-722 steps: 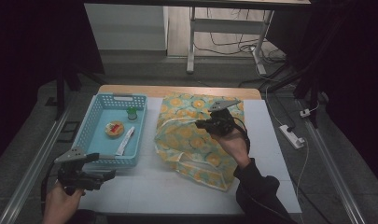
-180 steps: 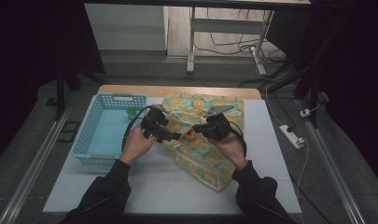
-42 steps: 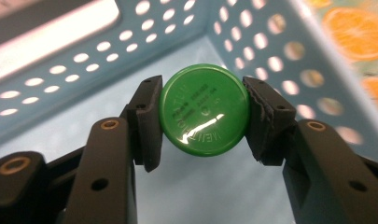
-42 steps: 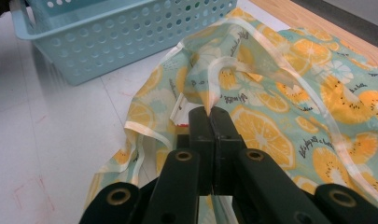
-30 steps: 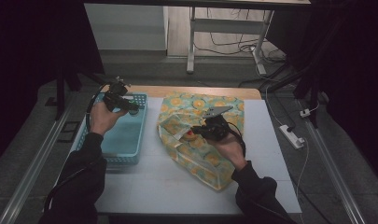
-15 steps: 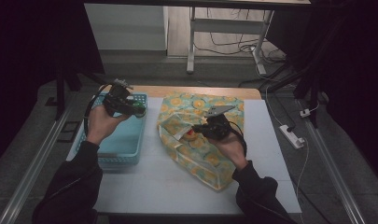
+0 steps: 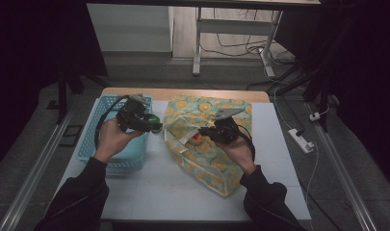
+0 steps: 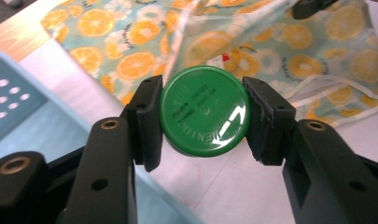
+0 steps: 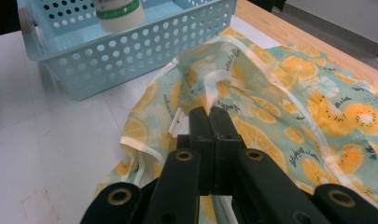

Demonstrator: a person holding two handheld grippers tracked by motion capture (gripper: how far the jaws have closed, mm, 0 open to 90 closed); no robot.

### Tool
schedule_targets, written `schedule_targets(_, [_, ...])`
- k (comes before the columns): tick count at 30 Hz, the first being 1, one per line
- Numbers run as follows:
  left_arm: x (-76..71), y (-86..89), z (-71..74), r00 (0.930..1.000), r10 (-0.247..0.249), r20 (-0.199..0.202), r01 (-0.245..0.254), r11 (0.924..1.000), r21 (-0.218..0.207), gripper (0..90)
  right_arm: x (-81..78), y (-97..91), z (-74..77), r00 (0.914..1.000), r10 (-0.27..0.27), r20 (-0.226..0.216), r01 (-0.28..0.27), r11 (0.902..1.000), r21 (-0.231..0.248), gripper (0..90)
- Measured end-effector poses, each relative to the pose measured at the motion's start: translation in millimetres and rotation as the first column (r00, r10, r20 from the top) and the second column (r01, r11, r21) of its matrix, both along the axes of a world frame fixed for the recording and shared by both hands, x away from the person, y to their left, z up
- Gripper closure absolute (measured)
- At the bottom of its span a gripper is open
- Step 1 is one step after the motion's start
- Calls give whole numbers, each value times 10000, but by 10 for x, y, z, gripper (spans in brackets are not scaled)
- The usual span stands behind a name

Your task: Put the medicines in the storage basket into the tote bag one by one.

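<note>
A: What takes up the most room?

B: The white tabletop (image 7: 183, 187). On it lies the bag (image 7: 207, 139), printed with orange slices, spread from the far middle down toward the near right, its long side running far to near. Its mouth faces left, and a red-and-white item shows just inside it.

A: And to the left?

B: A light blue basket (image 7: 94, 139) with perforated walls, its long side also running far to near, just beside the bag.

A: Where are the tools?

B: The left tool (image 8: 203, 119) hangs over the basket's far right corner, close to the bag's left edge. The right tool (image 9: 210, 116) rests on the middle of the bag, near its mouth.

A: What is each doing?

B: The left tool clamps a small jar (image 8: 204, 116) by its sides, pads pressing on either flank. The right tool has its jaws shut tight on a fold of the bag's cloth at the pale hem of the opening, holding it raised.

A: Which way does the jar point?

B: Its green lid faces back toward the left tool's own camera. In the right gripper view the jar appears in front of the basket, with a pale body below a green band.

A: Any writing?

B: Raised lettering runs around the lid and in short lines at its centre, too faint to read surely. Small dark print also dots the cloth, too small to make out.
</note>
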State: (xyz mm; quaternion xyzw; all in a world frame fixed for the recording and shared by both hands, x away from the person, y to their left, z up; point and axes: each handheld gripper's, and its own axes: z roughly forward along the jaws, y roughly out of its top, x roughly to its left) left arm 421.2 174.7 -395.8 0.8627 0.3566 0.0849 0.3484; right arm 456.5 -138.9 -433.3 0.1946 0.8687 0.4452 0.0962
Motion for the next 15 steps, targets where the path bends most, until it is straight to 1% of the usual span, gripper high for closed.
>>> schedule_targets(7, [-59, -194, -47, 9983, -581, -32, 581, 9983, 47, 518, 1, -21, 25, 10000, -43, 86, 42, 9999, 109, 900])
schedule_targets(13, [-102, -352, -93, 9953, -970, -38, 970, 9952, -100, 518, -2, -34, 45, 9998, -96, 154, 92, 9997, 213, 900])
schedule_targets(15, [-111, -404, -112, 9939, -1098, -25, 1098, 9939, -86, 518, -1, -44, 55, 9998, -115, 184, 111, 9996, 241, 900])
